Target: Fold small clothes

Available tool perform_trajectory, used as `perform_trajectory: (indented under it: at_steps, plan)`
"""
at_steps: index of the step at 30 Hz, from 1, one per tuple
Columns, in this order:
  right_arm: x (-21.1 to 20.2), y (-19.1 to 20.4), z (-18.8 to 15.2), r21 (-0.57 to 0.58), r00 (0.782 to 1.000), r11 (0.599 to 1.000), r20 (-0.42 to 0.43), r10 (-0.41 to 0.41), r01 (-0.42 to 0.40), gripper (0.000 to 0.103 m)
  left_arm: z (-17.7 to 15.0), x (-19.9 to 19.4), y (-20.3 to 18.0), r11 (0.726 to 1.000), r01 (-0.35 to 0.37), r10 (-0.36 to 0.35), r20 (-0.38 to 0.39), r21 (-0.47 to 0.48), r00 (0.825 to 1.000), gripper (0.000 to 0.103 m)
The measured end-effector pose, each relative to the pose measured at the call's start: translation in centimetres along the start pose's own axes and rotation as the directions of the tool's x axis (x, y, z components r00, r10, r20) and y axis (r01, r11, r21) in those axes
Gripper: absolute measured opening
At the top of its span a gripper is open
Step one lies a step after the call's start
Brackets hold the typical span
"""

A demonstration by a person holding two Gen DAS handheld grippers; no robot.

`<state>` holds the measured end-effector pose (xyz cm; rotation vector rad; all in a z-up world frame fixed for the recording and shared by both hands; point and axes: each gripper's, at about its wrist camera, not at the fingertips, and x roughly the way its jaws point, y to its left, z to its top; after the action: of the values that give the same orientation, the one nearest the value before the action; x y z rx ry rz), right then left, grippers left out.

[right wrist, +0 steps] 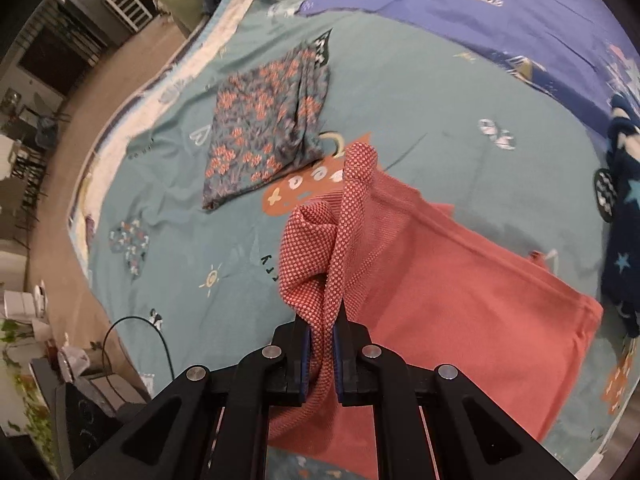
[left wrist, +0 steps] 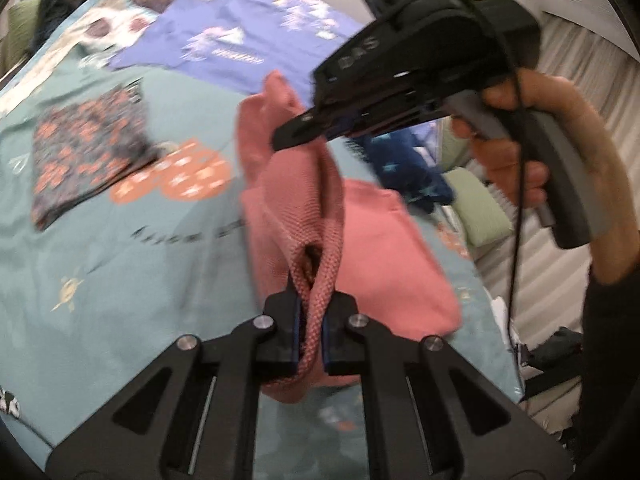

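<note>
A pink knit garment (left wrist: 384, 248) lies partly on a teal bedspread (left wrist: 120, 264) and is lifted at one edge. My left gripper (left wrist: 312, 316) is shut on a bunched fold of it. My right gripper (right wrist: 322, 344) is shut on another bunched edge of the same pink garment (right wrist: 460, 292), which hangs down from the jaws. In the left wrist view the right gripper (left wrist: 292, 132) is above the cloth, held by a hand (left wrist: 560, 148).
A folded dark floral garment (right wrist: 264, 128) lies on the bedspread (right wrist: 400, 92) beyond the pink one; it also shows in the left wrist view (left wrist: 84, 152). A purple printed cloth (right wrist: 500, 12) lies farther back. A dark blue star-print garment (right wrist: 624, 208) is at the right. Floor and furniture lie left of the bed.
</note>
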<state>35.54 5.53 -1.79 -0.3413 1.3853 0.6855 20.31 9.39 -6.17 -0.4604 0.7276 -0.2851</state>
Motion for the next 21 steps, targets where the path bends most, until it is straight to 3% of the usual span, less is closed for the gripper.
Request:
perform_trajectory:
  at_steps: [12, 21]
  plan:
    - [-7.6, -12.2, -4.9, 0.147, 0.994, 0.988, 0.108, 0.033, -0.049, 0.008, 1.3, 5.5, -11.4, 0.986, 0.137, -0.136, -0.02, 0.1, 0.991, 0.009]
    - [-6.2, -22.5, -9.5, 0.28, 0.992, 0.956, 0.112, 0.057, -0.086, 0.008, -0.5, 12.8, -15.3, 0.978, 0.197, -0.187, -0.141, 0.064, 0.972, 0.009]
